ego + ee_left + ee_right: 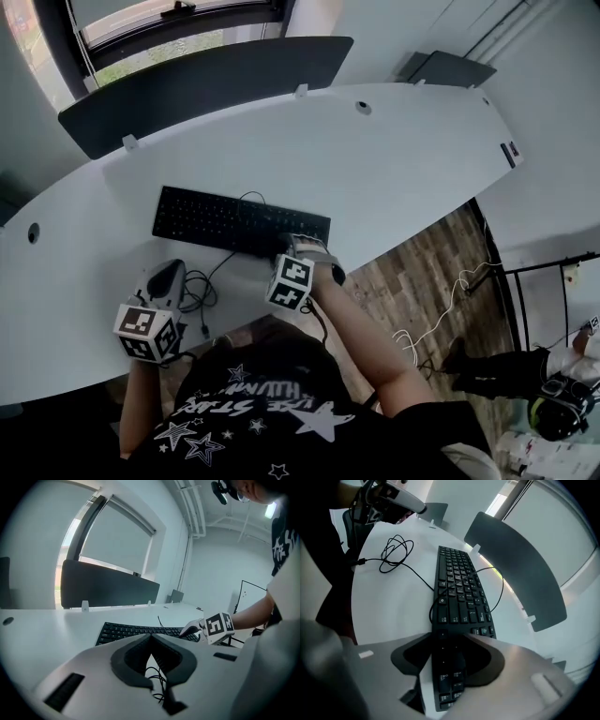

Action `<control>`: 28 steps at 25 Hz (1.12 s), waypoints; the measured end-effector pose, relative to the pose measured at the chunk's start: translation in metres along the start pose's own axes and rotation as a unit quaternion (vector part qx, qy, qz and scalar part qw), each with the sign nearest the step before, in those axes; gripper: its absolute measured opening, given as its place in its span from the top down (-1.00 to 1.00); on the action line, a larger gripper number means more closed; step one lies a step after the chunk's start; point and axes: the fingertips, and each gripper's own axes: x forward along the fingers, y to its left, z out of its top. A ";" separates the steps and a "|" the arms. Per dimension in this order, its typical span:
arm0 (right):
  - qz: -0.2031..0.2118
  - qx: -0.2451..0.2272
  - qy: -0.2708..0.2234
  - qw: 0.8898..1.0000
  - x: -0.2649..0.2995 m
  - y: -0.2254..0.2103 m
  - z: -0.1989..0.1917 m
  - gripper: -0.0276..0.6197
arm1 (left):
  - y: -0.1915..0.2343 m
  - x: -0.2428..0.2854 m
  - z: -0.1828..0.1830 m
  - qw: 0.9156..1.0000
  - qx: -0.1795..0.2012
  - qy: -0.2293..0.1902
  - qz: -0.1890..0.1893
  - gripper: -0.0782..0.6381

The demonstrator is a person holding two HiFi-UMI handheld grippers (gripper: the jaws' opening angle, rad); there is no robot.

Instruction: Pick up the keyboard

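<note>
A black keyboard (pixel 225 220) lies on the white desk (pixel 394 169), its thin cable looping to a loose coil (pixel 197 286) near the front edge. My right gripper (pixel 298 246) points steeply down at the keyboard's right end. In the right gripper view that end of the keyboard (pixel 459 588) fills the gap between the jaws, with the pads against it. My left gripper (pixel 167 279) hovers by the cable coil, left of the keyboard (pixel 136 631). Its jaws are shut with nothing between them, and the cable (pixel 157 677) shows just past the tips (pixel 151 654).
A dark divider panel (pixel 206 84) runs along the desk's far edge below a window. The desk's curved front edge falls off to wood floor (pixel 441 272) on the right, where white cords and a black frame lie. The person's torso is close against the desk front.
</note>
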 end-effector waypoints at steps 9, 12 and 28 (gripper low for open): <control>0.015 -0.025 -0.023 0.999 0.000 0.003 0.000 0.36 | 0.008 0.006 0.001 1.000 -0.009 -0.005 0.017 0.76; 0.038 -0.017 -0.028 0.999 -0.002 0.002 0.002 0.36 | 0.012 0.009 0.004 1.000 -0.005 -0.001 0.018 0.76; 0.113 0.002 -0.058 0.992 -0.007 -0.001 0.007 0.36 | 0.028 0.074 -0.032 0.854 0.483 0.193 -0.017 0.13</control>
